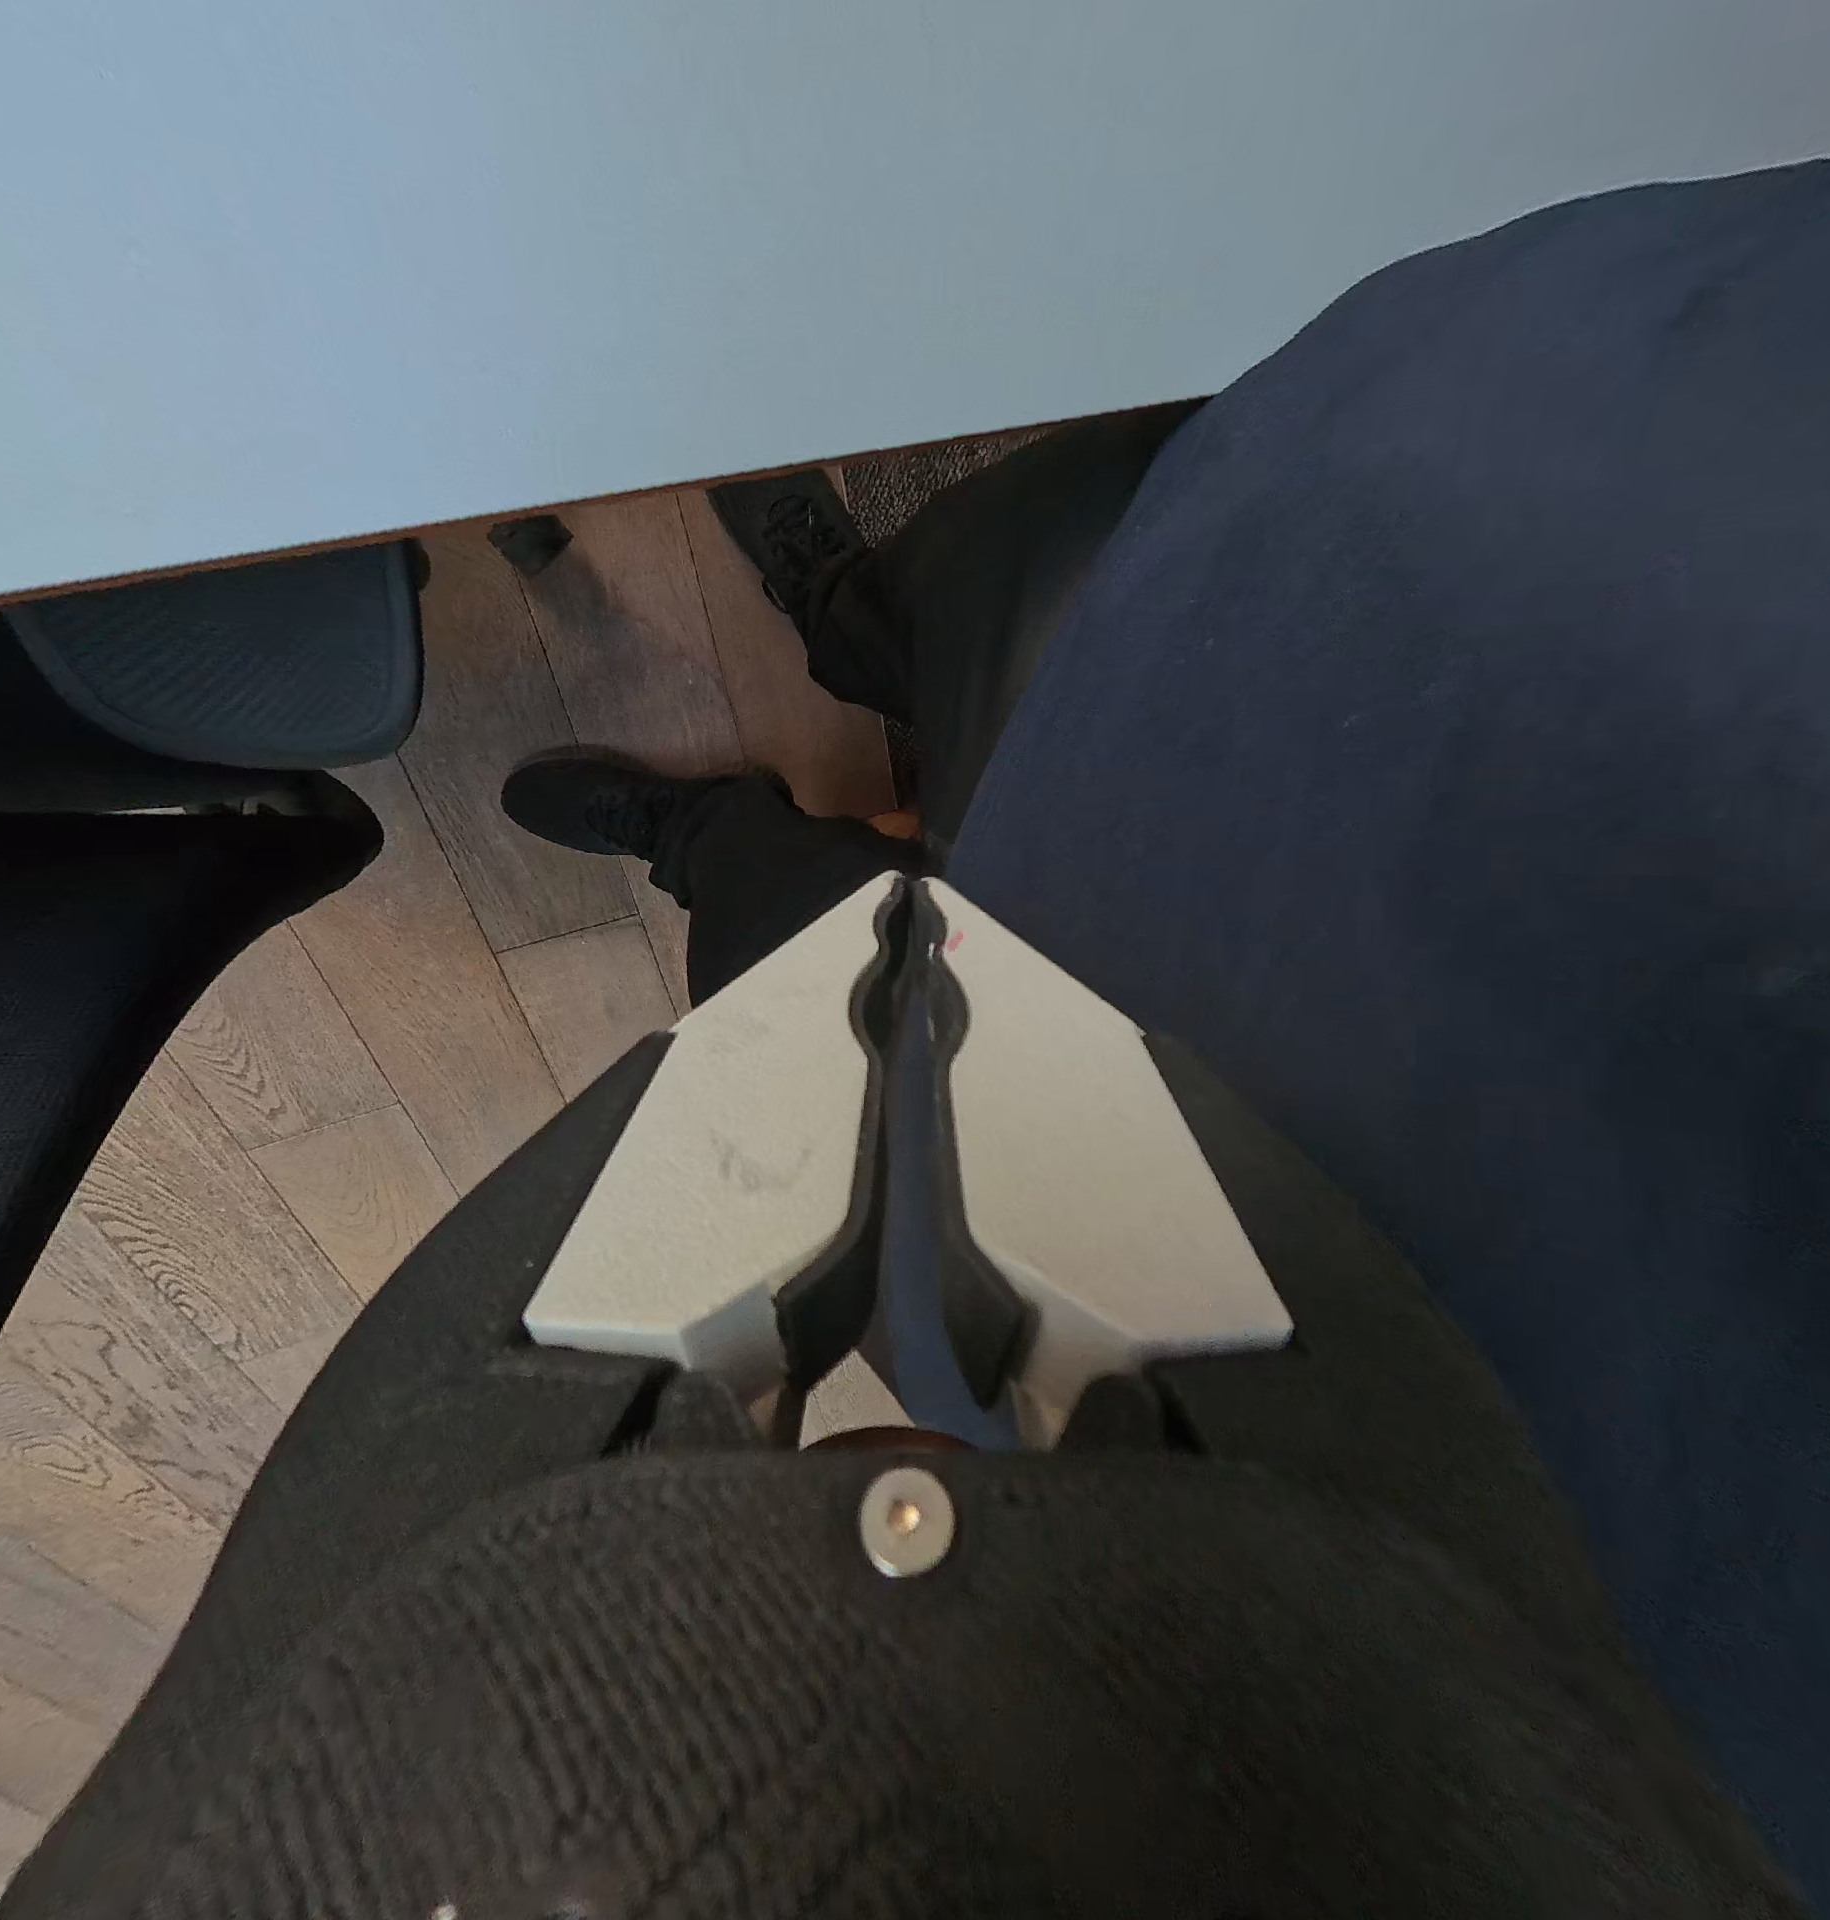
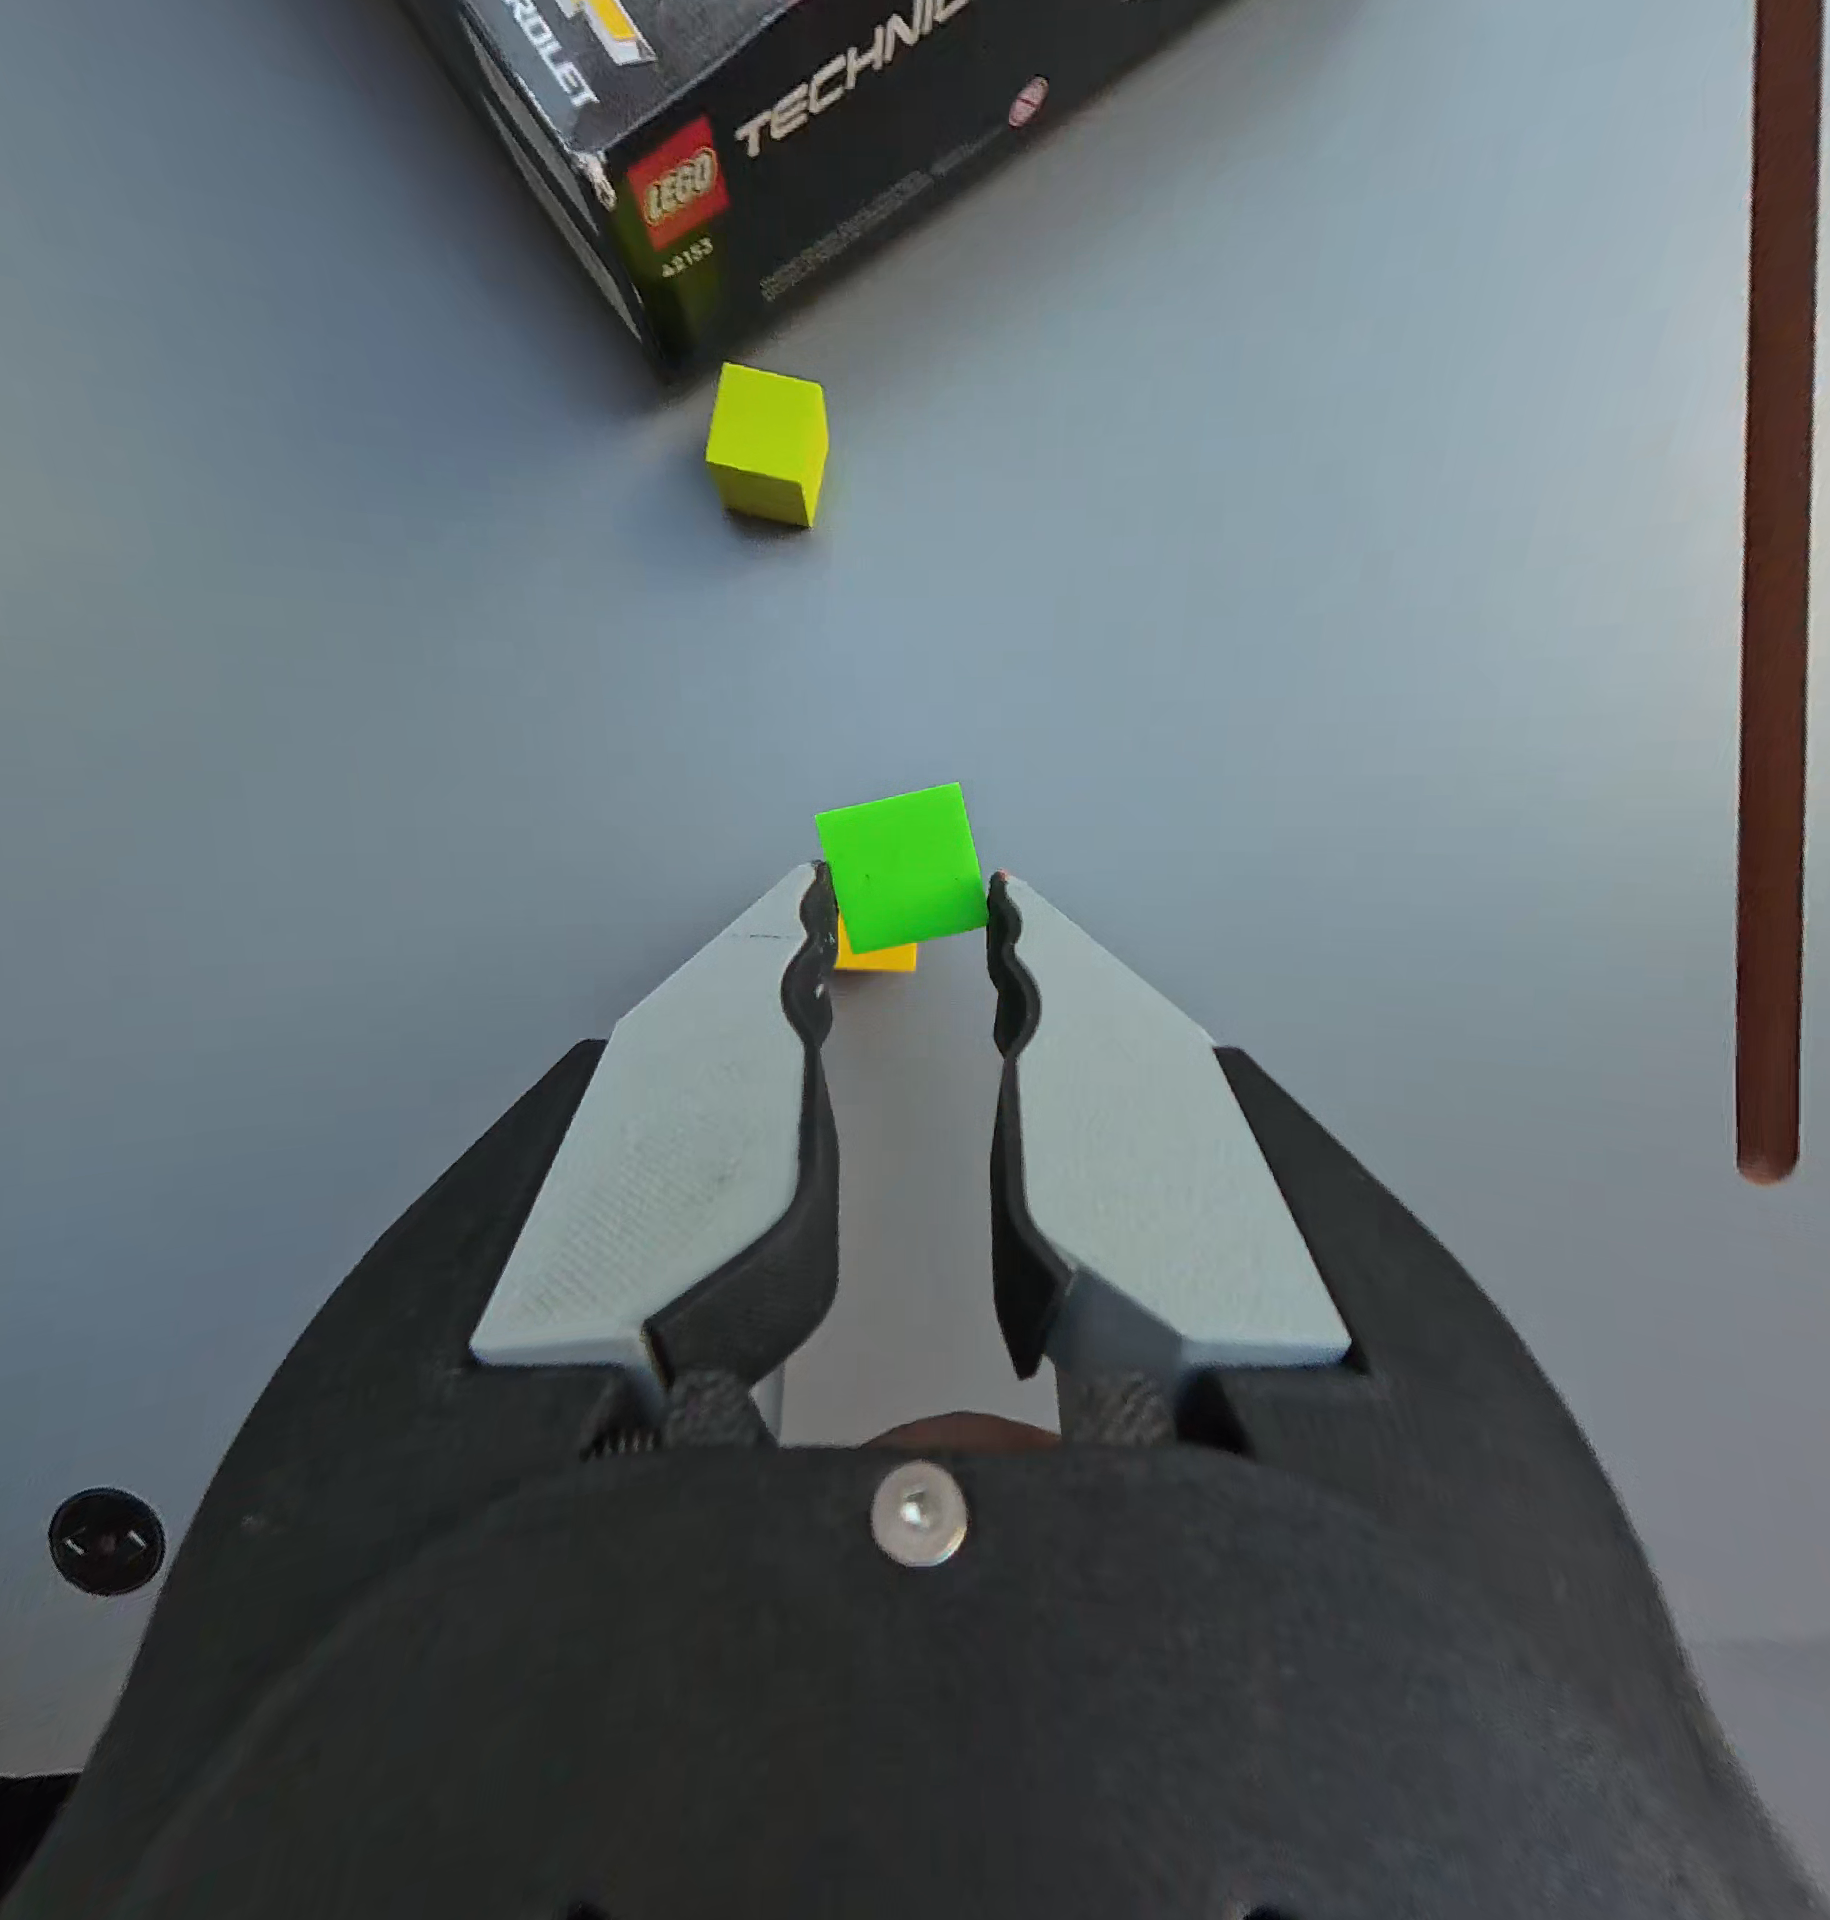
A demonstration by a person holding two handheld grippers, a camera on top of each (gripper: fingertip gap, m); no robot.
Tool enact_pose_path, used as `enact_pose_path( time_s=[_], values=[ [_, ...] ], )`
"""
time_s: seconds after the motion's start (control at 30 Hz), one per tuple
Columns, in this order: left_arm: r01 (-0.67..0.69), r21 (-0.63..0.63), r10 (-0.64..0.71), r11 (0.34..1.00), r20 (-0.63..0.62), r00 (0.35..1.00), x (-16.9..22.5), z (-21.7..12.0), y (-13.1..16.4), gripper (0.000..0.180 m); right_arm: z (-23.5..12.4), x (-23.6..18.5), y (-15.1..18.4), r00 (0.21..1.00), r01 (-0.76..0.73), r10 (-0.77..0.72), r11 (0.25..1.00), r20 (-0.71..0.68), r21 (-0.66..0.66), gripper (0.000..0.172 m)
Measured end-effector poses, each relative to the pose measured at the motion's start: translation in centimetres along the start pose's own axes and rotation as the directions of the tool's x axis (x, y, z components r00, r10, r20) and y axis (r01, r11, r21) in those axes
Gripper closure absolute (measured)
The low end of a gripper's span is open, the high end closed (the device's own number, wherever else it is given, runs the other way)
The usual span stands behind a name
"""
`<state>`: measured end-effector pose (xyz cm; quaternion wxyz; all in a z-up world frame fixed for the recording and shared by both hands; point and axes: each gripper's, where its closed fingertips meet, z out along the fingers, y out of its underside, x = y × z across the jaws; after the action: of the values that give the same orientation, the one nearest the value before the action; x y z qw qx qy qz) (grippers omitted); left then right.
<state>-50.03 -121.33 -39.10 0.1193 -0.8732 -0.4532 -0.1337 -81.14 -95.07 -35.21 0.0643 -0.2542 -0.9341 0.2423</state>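
1. Over the pale grey-blue counter (image 2: 1306, 623), my right gripper (image 2: 903, 883) has its jaws clenched on a bright green plastic cube (image 2: 898, 868); both black ribbed pads (image 2: 815, 914) press its left and right sides.
2. The green cube sits slightly rotated between the fingertips, and under its lower left edge a small yellow-orange block (image 2: 875, 957) shows. I cannot tell whether the two touch.
3. Farther ahead, a yellow-green cube (image 2: 767, 445) stands on the counter just beside the near corner of a black printed cardboard box (image 2: 838, 177); it is well apart from the gripped cube.
4. A brown rod-like strip (image 2: 1775, 623) runs down the right side of this view; a round black fitting (image 2: 107, 1542) sits in the counter at lower left.
5. My left gripper (image 1: 909, 883) is off the counter, beyond its near edge (image 1: 578, 499), with jaws fully closed, tip to tip, on nothing.
6. Its tips point down toward a person's black trouser leg (image 1: 765, 883) and black shoe (image 1: 589, 805) on the wood-plank floor (image 1: 267, 1195). Dark navy fabric (image 1: 1462, 831) fills the right of that view; a dark mesh chair (image 1: 236, 665) is at left.
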Motion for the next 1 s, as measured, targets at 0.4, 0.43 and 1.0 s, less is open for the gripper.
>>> enact_pose_path(
  time_s=[0.4, 0.43, 1.0],
  values=[
    [-0.039, -0.004, 0.039, 0.999, 0.009, 0.999, -0.6, -0.5, -1.2, 0.18, 3.0, -0.9, 2.9, 1.0, -0.013, 0.011, 0.997, -0.024, -0.074, 0.142],
    [-0.036, -0.004, 0.036, 0.999, 0.011, 0.999, -0.7, -0.6, -1.1, 0.18, 2.9, -0.9, 2.6, 1.0, -0.022, 0.02, 0.998, -0.024, -0.059, 0.138],
    [-0.001, 0.006, 0.001, 1.0, 0.011, 1.0, -0.7, -0.5, -0.8, 0.18, 6.0, -3.3, -7.8, 1.0, -0.01, 0.009, 0.999, -0.02, -0.031, 0.131]
  ],
)
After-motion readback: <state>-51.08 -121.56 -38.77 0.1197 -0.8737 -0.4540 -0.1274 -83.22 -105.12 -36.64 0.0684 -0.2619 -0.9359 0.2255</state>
